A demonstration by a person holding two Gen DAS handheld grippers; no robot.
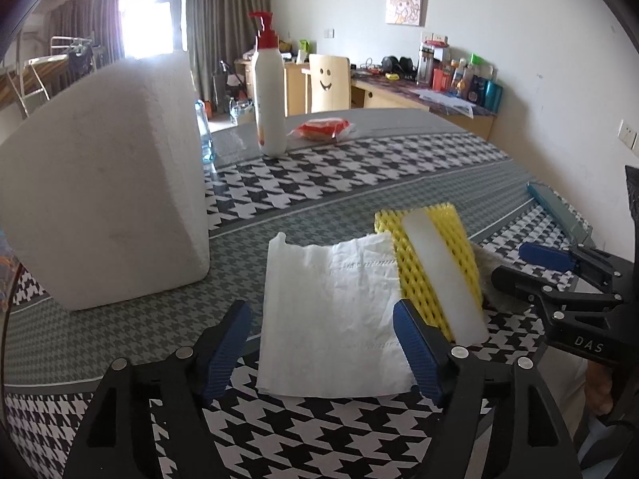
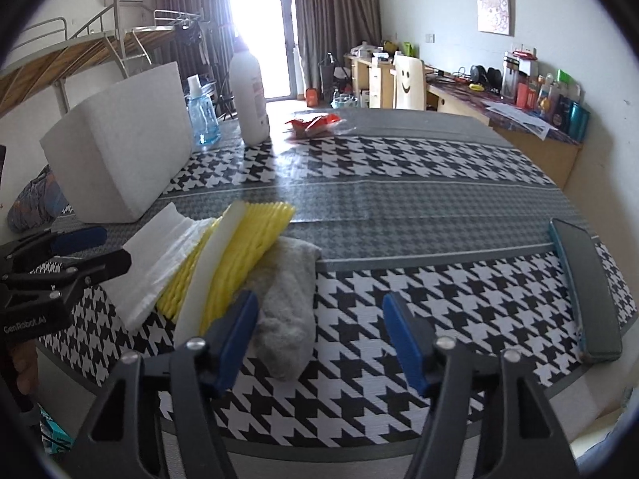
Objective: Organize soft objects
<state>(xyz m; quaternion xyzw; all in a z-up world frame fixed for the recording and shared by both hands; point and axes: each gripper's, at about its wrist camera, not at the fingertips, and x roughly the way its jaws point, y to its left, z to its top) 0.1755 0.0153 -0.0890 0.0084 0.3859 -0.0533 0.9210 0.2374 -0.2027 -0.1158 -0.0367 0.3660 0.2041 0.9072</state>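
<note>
Bench (image 2: 399, 207): houndstooth cloth, carries all items.

Foam block (image 1: 104, 183): large, white, upright at far left, well apart from the row.

Tissue (image 1: 331, 319): flat, leftmost of the row, directly ahead of the left hand-held gripper (image 1: 323, 343); its near edge lies between the parted jaws, no pad pressing on it.

Net sleeve (image 1: 423, 263): yellow, white foam strip (image 1: 443, 275) on top, long axis running away from the viewer, touching the tissue's right edge.

Grey cloth (image 2: 285, 311): rolled, long axis likewise front-to-back, just right of the sleeve.

Right hand-held gripper (image 2: 319, 339): jaws apart, holding nothing; cloth sits ahead and slightly left, beside its left finger. Judged the nearer hand for the cloth.
</note>
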